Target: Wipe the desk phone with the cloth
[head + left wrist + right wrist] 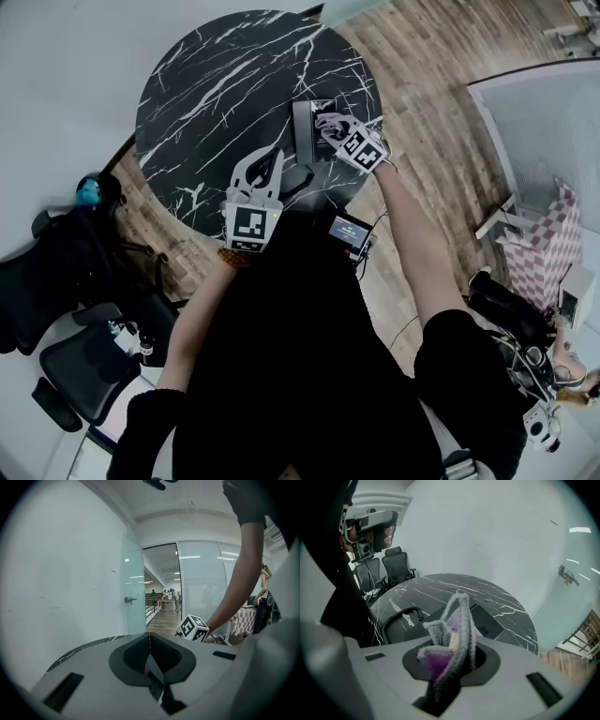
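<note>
A dark grey desk phone sits near the front right of the round black marble table. In the right gripper view the phone's body and coiled cord lie just below the jaws. My right gripper hovers over the phone and is shut on a purple and grey cloth, which sticks up between the jaws. The cloth shows at the phone's top edge. My left gripper is held left of the phone, above the table, shut with nothing in it.
Black office chairs stand left of the table. A small device with a lit screen sits by the table's near edge. A checkered stand is at the right on the wooden floor. Walls and glass partitions ring the table.
</note>
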`<state>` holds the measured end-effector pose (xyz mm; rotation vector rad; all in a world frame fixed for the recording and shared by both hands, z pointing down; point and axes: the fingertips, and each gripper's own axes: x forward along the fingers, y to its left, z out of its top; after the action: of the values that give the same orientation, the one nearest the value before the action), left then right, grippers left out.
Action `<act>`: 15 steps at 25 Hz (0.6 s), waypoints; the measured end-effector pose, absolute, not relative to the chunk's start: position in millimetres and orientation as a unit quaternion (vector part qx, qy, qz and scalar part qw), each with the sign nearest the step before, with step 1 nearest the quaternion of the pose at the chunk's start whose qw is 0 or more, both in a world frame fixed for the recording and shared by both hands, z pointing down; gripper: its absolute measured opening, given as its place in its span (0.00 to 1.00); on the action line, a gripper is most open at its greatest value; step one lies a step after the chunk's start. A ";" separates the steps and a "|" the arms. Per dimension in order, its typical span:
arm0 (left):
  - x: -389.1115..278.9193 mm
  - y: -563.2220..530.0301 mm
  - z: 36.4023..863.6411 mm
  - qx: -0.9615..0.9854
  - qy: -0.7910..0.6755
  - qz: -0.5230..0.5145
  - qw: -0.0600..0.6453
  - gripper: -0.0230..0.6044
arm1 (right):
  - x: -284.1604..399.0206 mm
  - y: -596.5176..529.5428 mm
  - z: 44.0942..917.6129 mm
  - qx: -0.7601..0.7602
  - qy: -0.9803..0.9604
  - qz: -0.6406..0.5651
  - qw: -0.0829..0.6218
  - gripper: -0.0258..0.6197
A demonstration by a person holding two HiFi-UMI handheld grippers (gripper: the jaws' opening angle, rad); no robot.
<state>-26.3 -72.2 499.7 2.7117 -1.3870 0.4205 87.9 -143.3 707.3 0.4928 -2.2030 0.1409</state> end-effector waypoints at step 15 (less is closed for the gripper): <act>-26.1 -70.8 498.5 0.881 -0.451 0.136 0.031 0.06 | 88.7 -116.4 719.5 0.191 -0.878 0.072 0.432 0.19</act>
<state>-26.1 -70.8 498.5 2.7155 -1.3911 0.4190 88.7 -116.4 719.5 0.4760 -2.1897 0.1791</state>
